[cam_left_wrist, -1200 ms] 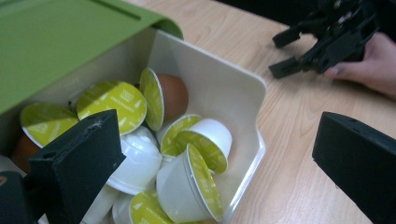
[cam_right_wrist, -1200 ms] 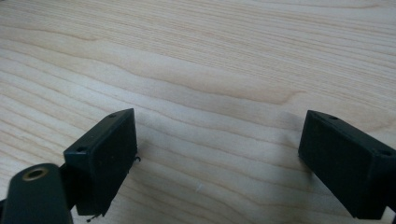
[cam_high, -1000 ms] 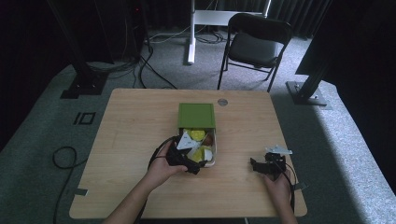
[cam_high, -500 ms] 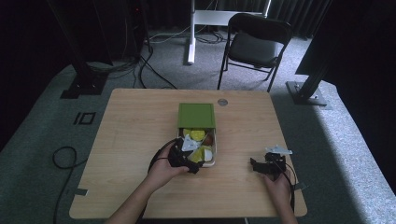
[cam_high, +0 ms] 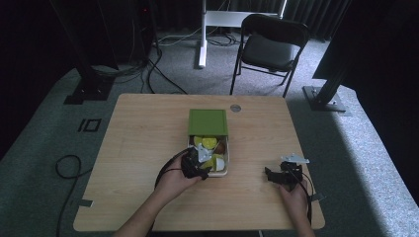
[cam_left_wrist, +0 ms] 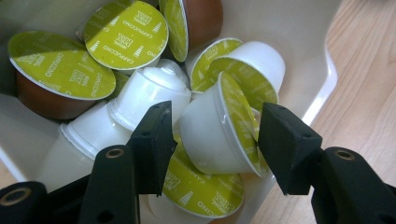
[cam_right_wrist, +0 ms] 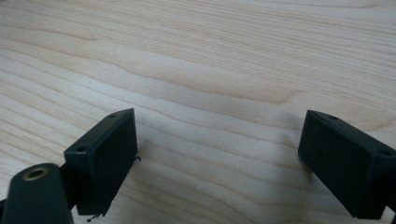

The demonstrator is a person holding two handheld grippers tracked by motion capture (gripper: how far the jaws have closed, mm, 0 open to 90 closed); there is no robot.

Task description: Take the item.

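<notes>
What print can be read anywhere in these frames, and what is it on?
"CAPPUCCINO": on the green foil lids of the coffee capsules in the white tray, left gripper view.
Smaller lines above that word on each lid: a brand name, too small and blurred to read.
High view: no print can be made out on the green lid or the table.
Right gripper view: none.

The green foil lids [cam_left_wrist: 126,33] of the coffee capsules read "CAPPUCCINO".
</notes>
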